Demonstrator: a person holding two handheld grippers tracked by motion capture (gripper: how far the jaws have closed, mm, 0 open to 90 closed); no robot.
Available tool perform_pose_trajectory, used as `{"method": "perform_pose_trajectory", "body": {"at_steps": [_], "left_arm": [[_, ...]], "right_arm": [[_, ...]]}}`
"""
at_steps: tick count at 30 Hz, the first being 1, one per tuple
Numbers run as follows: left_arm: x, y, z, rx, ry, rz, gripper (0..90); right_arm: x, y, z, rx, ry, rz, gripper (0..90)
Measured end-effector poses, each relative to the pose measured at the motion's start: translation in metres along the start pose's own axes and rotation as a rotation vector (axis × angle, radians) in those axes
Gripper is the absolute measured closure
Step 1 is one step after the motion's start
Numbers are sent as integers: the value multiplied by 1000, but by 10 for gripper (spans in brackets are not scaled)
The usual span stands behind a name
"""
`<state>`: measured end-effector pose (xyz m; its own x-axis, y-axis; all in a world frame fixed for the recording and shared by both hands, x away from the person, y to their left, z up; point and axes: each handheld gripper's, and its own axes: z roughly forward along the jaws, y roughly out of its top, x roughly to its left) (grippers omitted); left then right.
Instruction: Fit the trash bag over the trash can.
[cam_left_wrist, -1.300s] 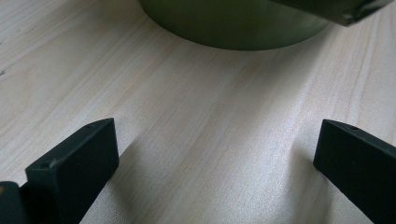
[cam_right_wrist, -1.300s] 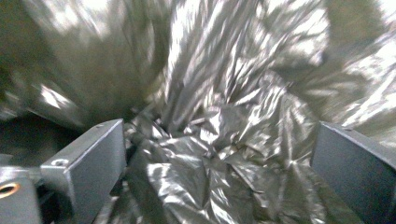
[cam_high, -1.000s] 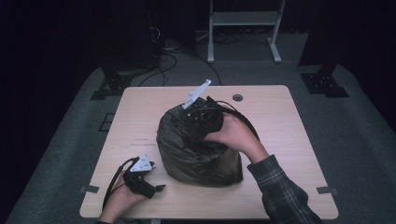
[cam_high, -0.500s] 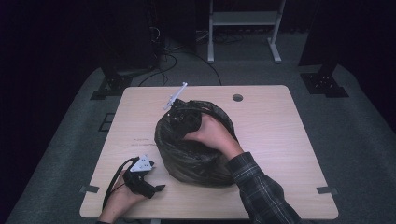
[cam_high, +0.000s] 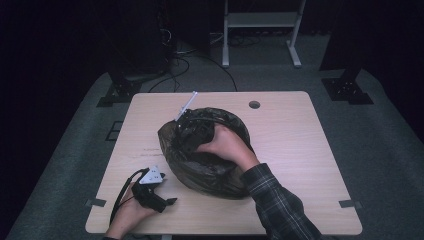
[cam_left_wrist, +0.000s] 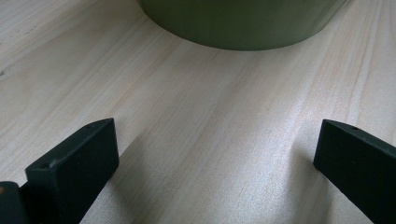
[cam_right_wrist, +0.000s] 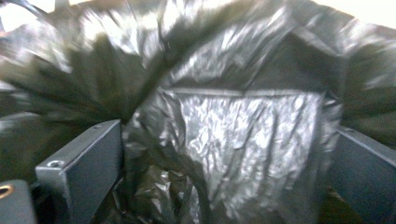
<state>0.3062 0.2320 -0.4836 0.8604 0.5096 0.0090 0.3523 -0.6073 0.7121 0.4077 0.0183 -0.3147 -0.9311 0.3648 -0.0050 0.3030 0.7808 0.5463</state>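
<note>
A crumpled black bin bag (cam_high: 215, 170) covers a round green container (cam_left_wrist: 243, 23) in the middle of the table (cam_high: 300, 150). My right gripper (cam_high: 192, 129) is pushed into the bag's top left part, held by a hand in a plaid sleeve. Its grey plate (cam_high: 186, 106) sticks out above the bag. In the right gripper view its jaws stand wide apart, open (cam_right_wrist: 219, 177), with shiny black plastic (cam_right_wrist: 252, 130) bunched between them. My left gripper (cam_high: 167, 201) lies on the table at the front left, open (cam_left_wrist: 215, 163), nothing between its jaws, a short way from the container's base.
A round cable hole (cam_high: 254, 104) sits near the table's far edge. Grey tape marks (cam_high: 348, 203) lie at the front corners. Beyond the table are a white frame stand (cam_high: 260, 30) and cables (cam_high: 175, 65) on the dark floor.
My right gripper and hand have moved left across the top of the bag and dipped lower into it. The bag has shifted and bunched. The left gripper has stayed put.
</note>
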Motion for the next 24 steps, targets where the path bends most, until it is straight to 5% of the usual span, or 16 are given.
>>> {"method": "perform_pose_trajectory", "body": {"at_steps": [10,24], "left_arm": [[0,0,0,-1,0,1,0],[1,0,0,0,-5,6,0]], "right_arm": [[-8,-13,-48,-185,19,38,15],[-12,-84,-108,-376,-43,90,15]]}}
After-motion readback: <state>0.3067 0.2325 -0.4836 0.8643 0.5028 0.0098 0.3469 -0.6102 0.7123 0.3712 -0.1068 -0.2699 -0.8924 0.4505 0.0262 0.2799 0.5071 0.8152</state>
